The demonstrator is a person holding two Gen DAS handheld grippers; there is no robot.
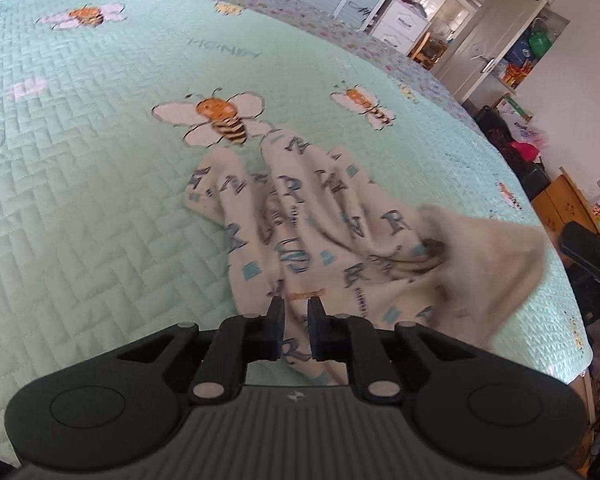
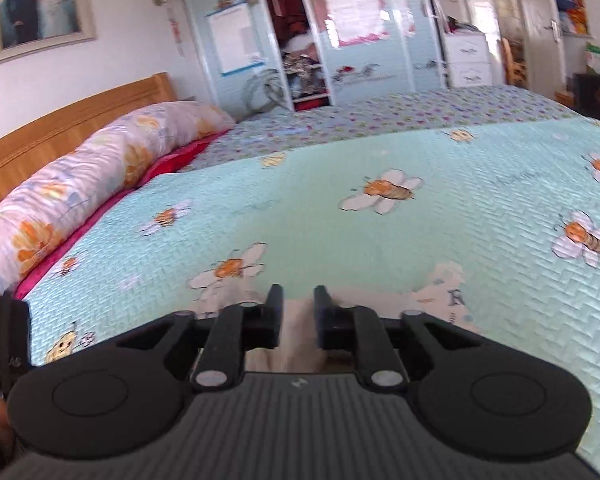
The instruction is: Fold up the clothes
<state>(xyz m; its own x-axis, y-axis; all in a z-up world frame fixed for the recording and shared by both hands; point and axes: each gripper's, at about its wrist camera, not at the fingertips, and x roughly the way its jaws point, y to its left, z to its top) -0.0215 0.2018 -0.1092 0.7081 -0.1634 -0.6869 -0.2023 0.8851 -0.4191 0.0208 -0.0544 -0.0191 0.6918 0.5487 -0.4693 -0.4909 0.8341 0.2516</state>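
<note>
The letter-print garment (image 1: pixel 320 236) lies bunched on the bee quilt (image 1: pixel 80 160), just below the big bee (image 1: pixel 216 120). Soft, floppy stuff, so I'd grab hems. My left gripper (image 1: pixel 297 312) pinches its near edge; right gripper (image 2: pixel 298 304) straddles pale cloth, can't tell if clamped.

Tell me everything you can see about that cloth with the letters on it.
The garment is cream, soft-looking fabric printed with blue-grey letters and small blue squares, its plain inner side showing at the right. It lies crumpled and bunched on the green bee-patterned bedspread near the bed's edge. The left tongs close on its near edge, with fabric between the fingers.
</note>
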